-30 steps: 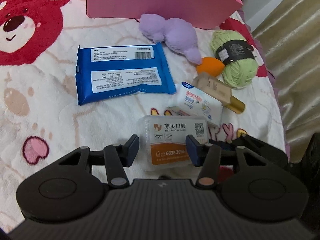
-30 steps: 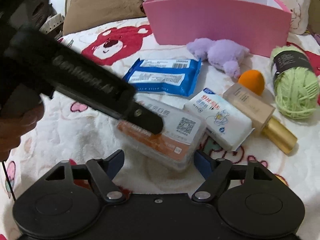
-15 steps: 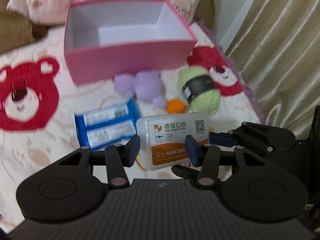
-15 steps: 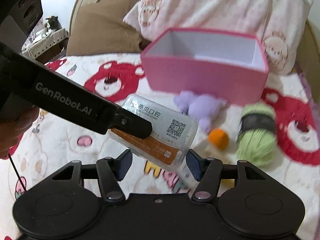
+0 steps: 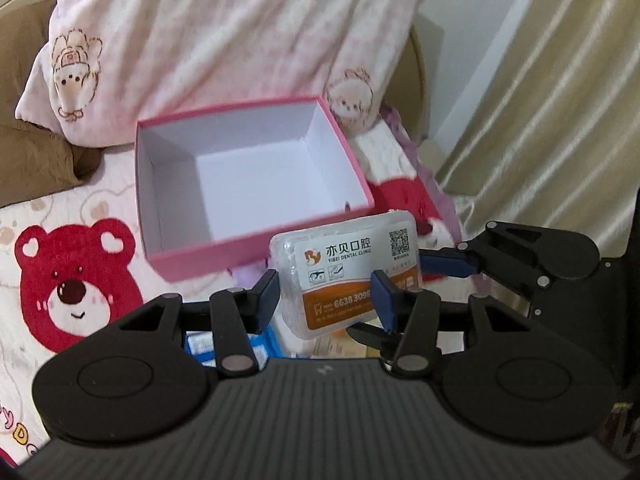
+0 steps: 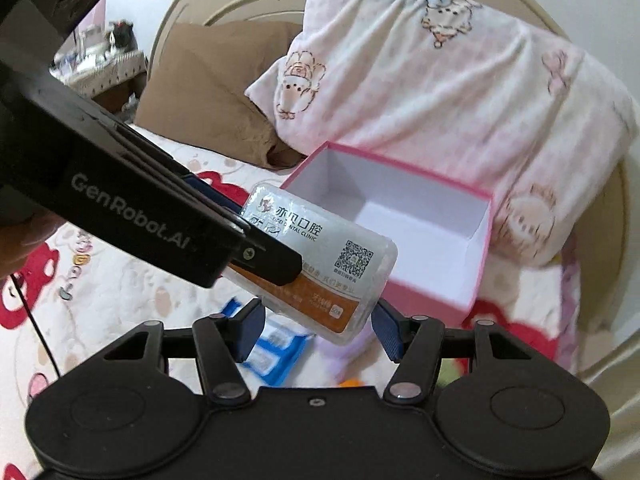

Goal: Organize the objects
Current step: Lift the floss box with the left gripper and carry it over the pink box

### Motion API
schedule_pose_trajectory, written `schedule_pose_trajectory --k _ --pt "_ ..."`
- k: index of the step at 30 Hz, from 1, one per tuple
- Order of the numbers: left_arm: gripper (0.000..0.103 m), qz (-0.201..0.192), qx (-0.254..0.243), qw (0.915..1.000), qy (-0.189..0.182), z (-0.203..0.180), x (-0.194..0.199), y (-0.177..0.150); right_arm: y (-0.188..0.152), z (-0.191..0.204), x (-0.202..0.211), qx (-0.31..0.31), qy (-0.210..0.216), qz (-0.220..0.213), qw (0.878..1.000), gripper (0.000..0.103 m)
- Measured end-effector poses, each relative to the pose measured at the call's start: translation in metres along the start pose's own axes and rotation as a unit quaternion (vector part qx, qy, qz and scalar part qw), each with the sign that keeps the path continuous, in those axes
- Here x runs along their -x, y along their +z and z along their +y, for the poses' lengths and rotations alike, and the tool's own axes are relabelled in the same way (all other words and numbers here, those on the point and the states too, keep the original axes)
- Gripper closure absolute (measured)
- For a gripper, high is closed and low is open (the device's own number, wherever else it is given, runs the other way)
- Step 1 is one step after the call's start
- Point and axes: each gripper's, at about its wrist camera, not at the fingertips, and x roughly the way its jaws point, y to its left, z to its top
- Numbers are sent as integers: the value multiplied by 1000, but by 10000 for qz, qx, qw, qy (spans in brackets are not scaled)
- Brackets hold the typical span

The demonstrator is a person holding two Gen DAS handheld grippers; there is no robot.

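Observation:
A clear plastic box with an orange dental-clinic label point(image 5: 344, 256) point(image 6: 320, 240) hangs in the air, tilted, in front of the open pink box point(image 5: 256, 248) point(image 6: 424, 300). My left gripper point(image 5: 325, 294) is shut on the plastic box's near end. In the right wrist view the left gripper point(image 6: 248, 232) reaches in from the left, one finger lying across the label. My right gripper point(image 6: 318, 334) point(image 5: 408, 300) is shut on the plastic box's other end, its blue pads against the edges. The pink box stands empty, its white inside showing.
A blue wipes pack point(image 5: 200, 344) point(image 6: 276, 348) and a bit of an orange ball point(image 6: 352, 382) lie on the bear-print blanket point(image 5: 76, 280) below. A pink pillow point(image 5: 224, 40) and a brown cushion point(image 5: 36, 160) rise behind the pink box. A curtain point(image 5: 540, 100) hangs at the right.
Both grippers rose together, lifting the plastic box off the blanket toward the pink box. The right jaws narrowed onto the box. The other items dropped out of sight below.

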Motion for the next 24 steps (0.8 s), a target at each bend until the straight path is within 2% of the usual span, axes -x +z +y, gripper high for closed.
schedule_pose_trajectory --k 5,8,10,13,17,21,24 --pt "55 -66 -1 10000 54 2 -15 47 44 -31 -17 92 0 341 9994 39" --pt "55 -233 236 9994 -85 15 -32 68 58 -49 -33 76 -49 324 9994 39" --pt "55 -233 339 9990 -161 25 -49 76 60 -63 -49 -53 -4 273 9996 39" --pt "55 -237 200 9993 -223 34 -81 86 55 -80 -77 -162 -13 194 9997 39" --pt "55 -255 380 9988 -174 47 -122 87 52 -101 -116 -460 113 403 9981 39" --pt "55 -179 580 9980 -165 65 -157 98 56 -106 -155 -183 -83 548 9983 39" --pt "55 -56 953 9950 -282 85 -181 103 55 -103 -178 198 -348 570 9976 39"
